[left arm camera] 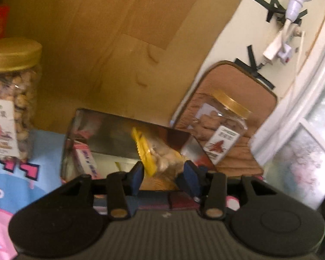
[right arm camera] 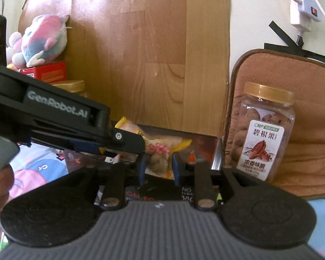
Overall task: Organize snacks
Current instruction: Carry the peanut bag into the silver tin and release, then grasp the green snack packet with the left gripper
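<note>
Left wrist view: left gripper (left arm camera: pixel 163 174) with blue pads narrowly apart, a yellow-edged snack packet (left arm camera: pixel 160 153) between them; contact with the pads too blurred to tell. Packet poised over a shiny dark box (left arm camera: pixel 110 130), open at the top, with a pink carton (left arm camera: pixel 86 158) inside at its left. Left of the box, a jar of nuts (left arm camera: pixel 10 99) with a gold lid, upright on a blue and pink cloth (left arm camera: pixel 13 186). Right of the box, a second gold-lidded jar (left arm camera: pixel 223 130), seen tilted, against a brown cushion (left arm camera: pixel 238 82). Wooden board (left arm camera: pixel 110 43) behind.

Right wrist view: right gripper (right arm camera: pixel 158 165) narrowly parted around a clear snack packet (right arm camera: pixel 157 151); whether the pads press it, cannot tell. Left gripper reaching in from the left, its tip at a yellow-edged packet (right arm camera: pixel 127 125) above the same box (right arm camera: pixel 205 143). Pecan jar (right arm camera: pixel 264 134) upright just right of the box, in front of the cushion. Plush toy (right arm camera: pixel 43 39) on a red box (right arm camera: pixel 47 71) at upper left.
</note>
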